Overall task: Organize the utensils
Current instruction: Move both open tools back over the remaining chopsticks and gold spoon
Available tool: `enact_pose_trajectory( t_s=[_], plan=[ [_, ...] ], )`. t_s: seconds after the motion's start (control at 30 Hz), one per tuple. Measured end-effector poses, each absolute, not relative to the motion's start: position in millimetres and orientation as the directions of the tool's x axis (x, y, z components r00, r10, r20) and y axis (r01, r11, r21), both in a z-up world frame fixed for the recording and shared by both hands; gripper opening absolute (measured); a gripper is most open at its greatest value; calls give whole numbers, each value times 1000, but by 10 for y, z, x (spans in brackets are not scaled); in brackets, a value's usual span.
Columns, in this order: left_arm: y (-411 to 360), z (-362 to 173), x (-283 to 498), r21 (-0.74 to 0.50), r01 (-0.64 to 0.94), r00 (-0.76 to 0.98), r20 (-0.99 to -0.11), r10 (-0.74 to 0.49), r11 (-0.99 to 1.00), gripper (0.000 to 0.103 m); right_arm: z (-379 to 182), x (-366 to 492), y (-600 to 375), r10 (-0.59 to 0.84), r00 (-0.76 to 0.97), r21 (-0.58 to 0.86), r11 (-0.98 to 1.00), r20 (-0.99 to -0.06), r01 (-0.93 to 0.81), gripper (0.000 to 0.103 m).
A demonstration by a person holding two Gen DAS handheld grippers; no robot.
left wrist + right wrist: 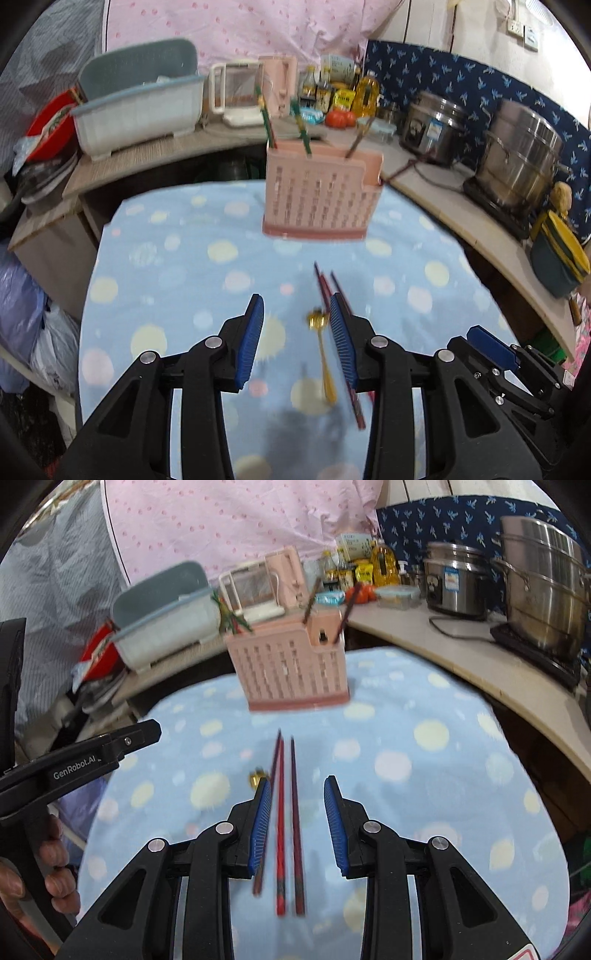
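A pink slotted utensil holder (322, 194) stands at the far side of the blue dotted tablecloth (177, 266), with green-handled chopsticks (303, 129) and a brown utensil in it. It also shows in the right wrist view (291, 668). A gold spoon (323, 354) lies between the open fingers of my left gripper (297, 328). Red chopsticks (286, 823) lie between the open fingers of my right gripper (297, 808); they also show in the left wrist view (325, 288). Both grippers are empty above the cloth.
A wooden counter (436, 184) curves around the table's far and right sides. On it stand a blue-grey dish tub (140, 110), bottles (343, 92), tomatoes (340, 118), a rice cooker (432, 125) and a steel pot (521, 158). Bags (33, 332) lie at left.
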State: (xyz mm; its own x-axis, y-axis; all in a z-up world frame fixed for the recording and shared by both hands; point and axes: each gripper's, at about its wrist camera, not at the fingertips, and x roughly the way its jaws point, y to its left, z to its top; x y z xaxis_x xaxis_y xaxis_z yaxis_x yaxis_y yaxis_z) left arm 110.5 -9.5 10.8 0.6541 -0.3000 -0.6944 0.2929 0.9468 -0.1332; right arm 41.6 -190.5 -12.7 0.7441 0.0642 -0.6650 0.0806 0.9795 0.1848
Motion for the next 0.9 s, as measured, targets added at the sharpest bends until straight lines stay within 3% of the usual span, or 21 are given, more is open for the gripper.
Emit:
enact_pose_trajectory(
  t_s=[0.37, 0.9],
  plan=[
    [-38, -572, 648, -153, 251, 561, -782, -272, 956, 36, -794, 138, -1807, 60, 647, 154, 984, -760, 90, 30],
    [-124, -820, 592, -123, 250, 515, -823, -240, 960, 36, -1018, 280, -1748, 73, 612, 145, 987, -787, 70, 27]
  ],
)
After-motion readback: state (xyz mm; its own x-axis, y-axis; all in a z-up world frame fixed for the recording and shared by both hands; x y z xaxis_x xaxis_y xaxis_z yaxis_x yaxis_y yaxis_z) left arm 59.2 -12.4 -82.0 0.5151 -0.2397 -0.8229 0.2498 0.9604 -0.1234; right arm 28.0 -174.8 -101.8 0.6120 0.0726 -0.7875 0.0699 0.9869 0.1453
